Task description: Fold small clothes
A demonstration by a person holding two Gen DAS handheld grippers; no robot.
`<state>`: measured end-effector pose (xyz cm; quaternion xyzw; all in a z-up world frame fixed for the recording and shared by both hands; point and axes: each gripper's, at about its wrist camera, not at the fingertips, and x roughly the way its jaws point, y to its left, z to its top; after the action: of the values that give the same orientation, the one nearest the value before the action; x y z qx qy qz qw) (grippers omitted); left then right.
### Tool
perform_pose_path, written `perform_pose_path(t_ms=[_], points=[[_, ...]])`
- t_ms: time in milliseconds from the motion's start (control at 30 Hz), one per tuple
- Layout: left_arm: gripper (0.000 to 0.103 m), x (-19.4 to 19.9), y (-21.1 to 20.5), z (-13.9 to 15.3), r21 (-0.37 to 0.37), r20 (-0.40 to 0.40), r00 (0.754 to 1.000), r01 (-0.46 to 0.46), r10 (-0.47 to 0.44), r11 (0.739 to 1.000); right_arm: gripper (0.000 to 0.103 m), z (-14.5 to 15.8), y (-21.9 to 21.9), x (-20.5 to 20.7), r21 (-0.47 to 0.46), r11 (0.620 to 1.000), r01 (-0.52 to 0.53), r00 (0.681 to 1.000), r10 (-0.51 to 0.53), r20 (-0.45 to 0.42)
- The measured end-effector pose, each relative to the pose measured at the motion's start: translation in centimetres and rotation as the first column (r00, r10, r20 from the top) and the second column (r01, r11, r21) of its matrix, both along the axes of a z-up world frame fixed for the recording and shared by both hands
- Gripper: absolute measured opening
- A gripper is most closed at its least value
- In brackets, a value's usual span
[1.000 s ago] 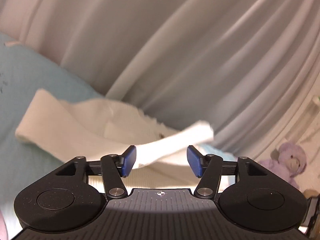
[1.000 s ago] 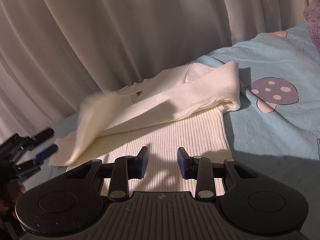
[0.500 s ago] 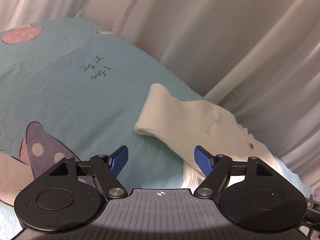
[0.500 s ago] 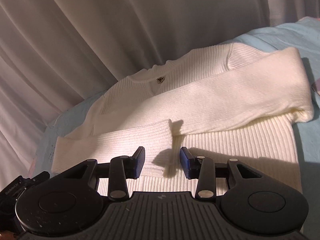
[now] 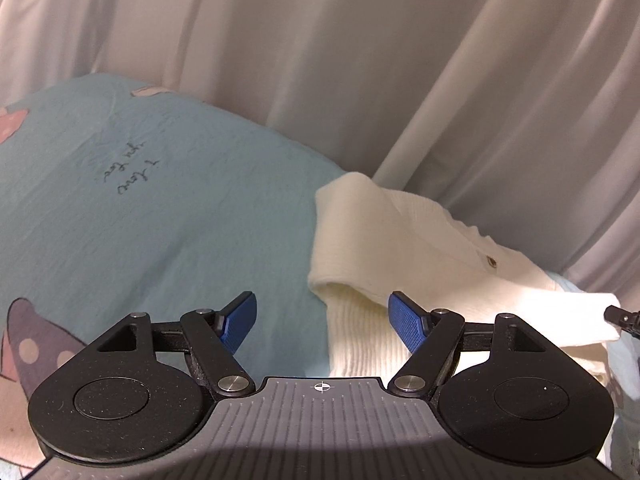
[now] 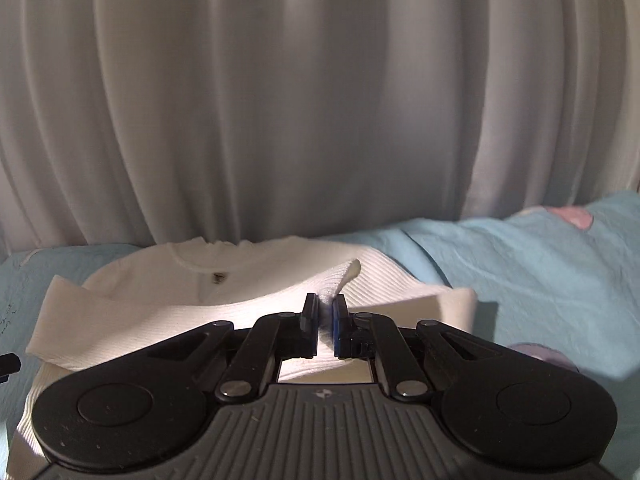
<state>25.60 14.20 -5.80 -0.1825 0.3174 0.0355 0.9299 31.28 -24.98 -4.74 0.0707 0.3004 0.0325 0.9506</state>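
Observation:
A small cream ribbed knit sweater (image 6: 256, 276) lies on a light blue bedsheet (image 6: 540, 264), both sleeves folded across its body. My right gripper (image 6: 324, 308) is shut on a pinch of the sweater's ribbed fabric, which sticks up between the fingers. In the left wrist view the sweater (image 5: 400, 232) lies to the right, its folded sleeve edge toward me. My left gripper (image 5: 323, 322) is open and empty, low over the sheet, its right finger (image 5: 406, 320) over the sweater's ribbed edge.
Pale grey curtains (image 6: 320, 100) hang close behind the bed (image 5: 160, 220). The sheet has mushroom prints (image 5: 20, 344) and handwriting (image 5: 128, 172). The tip of the other gripper shows at the right edge of the left wrist view (image 5: 624, 316).
My right gripper has closed on the sweater's fabric and dropped lower toward it. My left gripper let go of the sleeve, swung left, then settled with its right finger at the sweater's edge.

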Motion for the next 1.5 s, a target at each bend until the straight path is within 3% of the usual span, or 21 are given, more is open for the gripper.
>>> perform_pose_path(t_ms=[67,200,400,500,567,633,733,833,933,1067,1167,1267,1367,1433,1500], points=[[0.078,0.5,-0.6,0.0,0.018,0.001,1.0,0.018,-0.018,1.0,0.008,-1.1,-1.8,0.2,0.061,0.997,0.046,0.998,-0.044,-0.041],[0.078,1.4,-1.4,0.0,0.045,0.001,0.999,0.043,-0.043,0.998,0.024,-3.1,-4.0,-0.5,0.233,0.967,0.102,0.989,-0.074,-0.126],[0.078,2.2,-1.9,0.0,0.066,-0.011,0.998,0.07,-0.069,0.995,0.029,-4.1,-3.9,-0.2,0.276,0.953,0.123,0.985,-0.082,-0.155],[0.078,2.5,-2.2,-0.3,0.076,-0.026,0.997,0.078,-0.076,0.994,0.029,-4.3,-3.8,0.4,0.297,0.945,0.135,0.983,-0.09,-0.161],[0.078,2.6,-2.4,-0.5,0.077,-0.03,0.996,0.086,-0.084,0.993,0.015,-4.2,-3.7,0.7,0.307,0.942,0.139,0.984,-0.094,-0.154],[0.078,2.8,-2.7,-0.5,0.08,-0.03,0.995,0.096,-0.093,0.992,0.009,-3.8,-3.2,0.8,0.287,0.95,0.127,0.986,-0.089,-0.143],[0.078,3.0,-2.9,-0.5,0.098,-0.031,0.995,0.102,-0.1,0.99,0.008,-2.2,-2.5,-0.3,0.165,0.979,0.118,0.993,-0.114,-0.036],[0.078,3.2,-2.8,-0.5,0.112,-0.039,0.995,0.097,-0.093,0.989,0.009,-2.3,-2.7,-0.1,0.05,0.988,0.149,0.988,-0.147,-0.034],[0.077,3.3,-2.5,-0.2,0.113,-0.047,0.996,0.081,-0.076,0.99,0.016,-3.1,-3.5,0.1,0.063,0.986,0.153,0.986,-0.148,-0.078],[0.076,3.6,-2.7,0.9,0.131,0.008,0.999,0.05,-0.051,0.99,0.026,-2.0,-3.8,-1.7,0.146,0.963,0.227,0.972,-0.234,0.033],[0.076,5.0,-4.2,1.1,0.135,0.008,0.994,0.111,-0.113,0.985,0.028,-2.4,-1.6,-0.7,0.182,0.979,0.091,0.996,-0.093,0.004],[0.072,6.5,-6.3,0.7,0.135,-0.005,0.986,0.168,-0.168,0.977,0.028,-4.3,1.7,0.8,0.077,0.997,-0.002,0.998,0.007,-0.06],[0.068,7.8,-7.7,-0.4,0.114,-0.048,0.977,0.211,-0.206,0.971,0.028,-5.2,4.0,1.2,-0.059,0.998,-0.027,0.999,0.026,-0.024],[0.067,8.6,-8.2,-1.4,0.149,-0.092,0.975,0.213,-0.201,0.966,0.028,-5.2,5.0,1.8,-0.131,0.99,-0.056,0.998,0.053,-0.022],[0.068,9.0,-8.3,-1.9,0.19,-0.07,0.98,0.196,-0.186,0.962,0.028,-5.2,5.1,2.6,-0.155,0.985,-0.074,0.997,0.072,-0.02]])
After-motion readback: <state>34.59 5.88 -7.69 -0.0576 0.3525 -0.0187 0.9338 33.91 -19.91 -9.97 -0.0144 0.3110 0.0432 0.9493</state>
